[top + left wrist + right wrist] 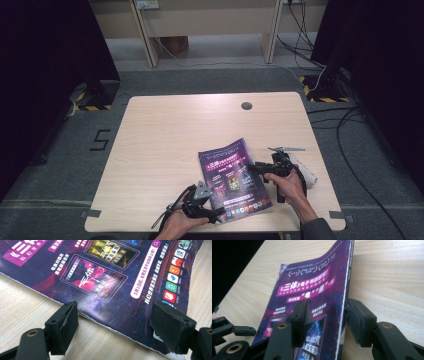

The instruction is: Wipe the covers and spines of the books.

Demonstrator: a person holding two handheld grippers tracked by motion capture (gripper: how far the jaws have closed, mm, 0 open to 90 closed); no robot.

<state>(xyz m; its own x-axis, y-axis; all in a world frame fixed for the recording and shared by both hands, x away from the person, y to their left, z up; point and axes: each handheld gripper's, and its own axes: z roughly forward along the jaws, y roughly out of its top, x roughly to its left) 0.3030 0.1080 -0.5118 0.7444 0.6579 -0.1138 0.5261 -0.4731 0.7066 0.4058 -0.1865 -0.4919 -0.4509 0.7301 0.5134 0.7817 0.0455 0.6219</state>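
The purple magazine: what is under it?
The magazine lies on the wooden table. In the right gripper view its spine edge lifts off the wood. Whatever its cover hides underneath cannot be seen.

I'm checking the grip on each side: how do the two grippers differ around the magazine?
The left gripper stands open at the magazine's near corner, jaws wide and lying low over the table. The right gripper straddles the lifted right edge, jaws narrower, one over the cover, one outside it. Both have black jaws.
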